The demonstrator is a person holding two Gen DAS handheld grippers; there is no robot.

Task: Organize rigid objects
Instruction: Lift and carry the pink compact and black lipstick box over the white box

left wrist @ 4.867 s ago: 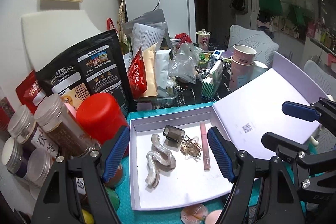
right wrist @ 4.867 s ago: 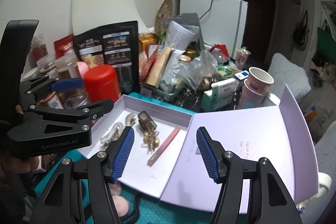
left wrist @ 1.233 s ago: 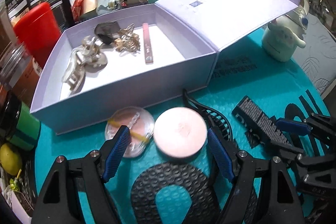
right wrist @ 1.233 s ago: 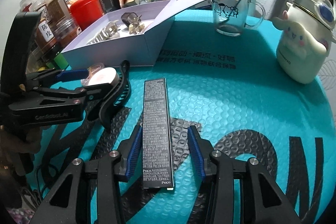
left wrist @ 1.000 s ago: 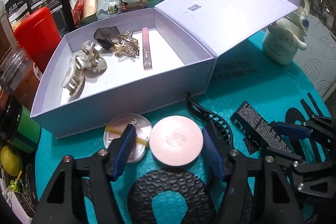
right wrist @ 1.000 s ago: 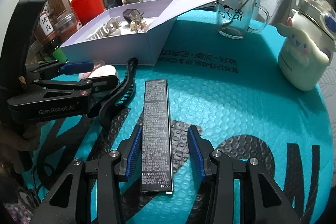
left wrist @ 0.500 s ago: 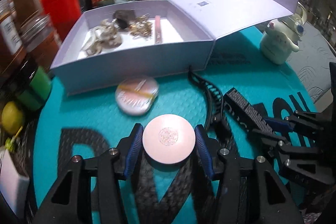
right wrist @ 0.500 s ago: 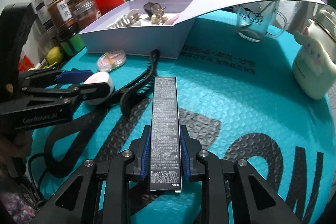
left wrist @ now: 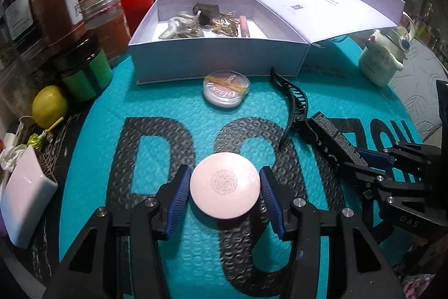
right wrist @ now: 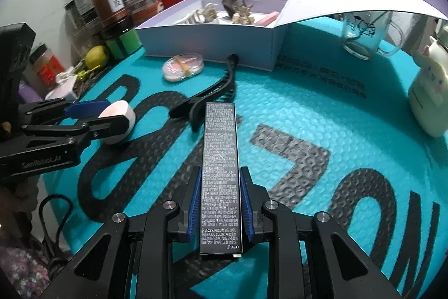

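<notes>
Above the teal mat point(left wrist: 156, 102), the left gripper point(left wrist: 224, 188) clamps a pink round compact point(left wrist: 224, 188) while the right gripper point(right wrist: 220, 203) pinches a black slim carton point(right wrist: 220, 167); both should travel level, lifted clear of the open lavender box point(left wrist: 218, 58)'s wall

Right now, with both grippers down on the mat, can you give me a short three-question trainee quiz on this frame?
1. What does the left hand-held gripper hold?
2. True or false: the black carton lies inside the open box.
3. Which lies nearest the box front: A) clear round case, B) lemon, C) glass mug?

Key: 1. The pink round compact. 2. False: the right hand-held gripper clamps it. 3. A.
</notes>
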